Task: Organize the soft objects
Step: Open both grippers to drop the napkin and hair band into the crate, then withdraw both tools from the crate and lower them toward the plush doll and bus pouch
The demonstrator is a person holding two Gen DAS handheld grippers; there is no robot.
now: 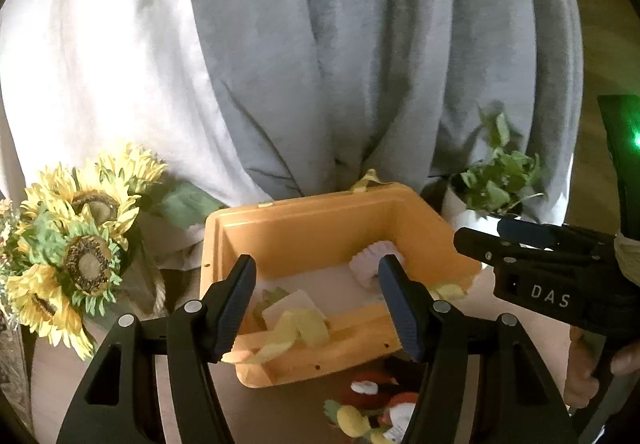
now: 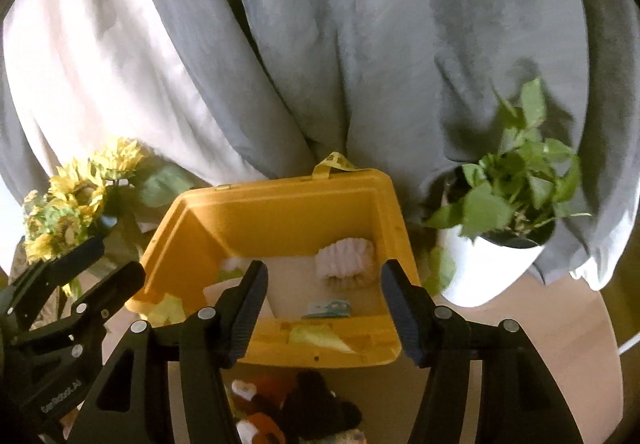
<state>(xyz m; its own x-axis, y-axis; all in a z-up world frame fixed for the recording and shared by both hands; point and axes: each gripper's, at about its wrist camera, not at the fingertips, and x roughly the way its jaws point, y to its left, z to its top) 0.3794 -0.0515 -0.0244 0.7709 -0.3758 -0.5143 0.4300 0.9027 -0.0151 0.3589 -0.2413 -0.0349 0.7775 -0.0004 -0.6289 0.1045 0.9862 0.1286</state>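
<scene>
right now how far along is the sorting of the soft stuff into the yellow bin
Partly done. A white ruffled cloth and some yellow and white pieces already lie in the yellow bin. Nothing is in hand: the left gripper and right gripper are both open and empty above it. Left to do: the plush toys on the table in front of the bin.

L gripper (image 1: 318,300): jaws apart, nothing btwn pads, pointing fwd and down. R gripper (image 2: 324,308): same, jaws apart, empty, angled down. Grippers side by side, close. Hand (image 1: 584,368) on R gripper handle, partly visible.
</scene>
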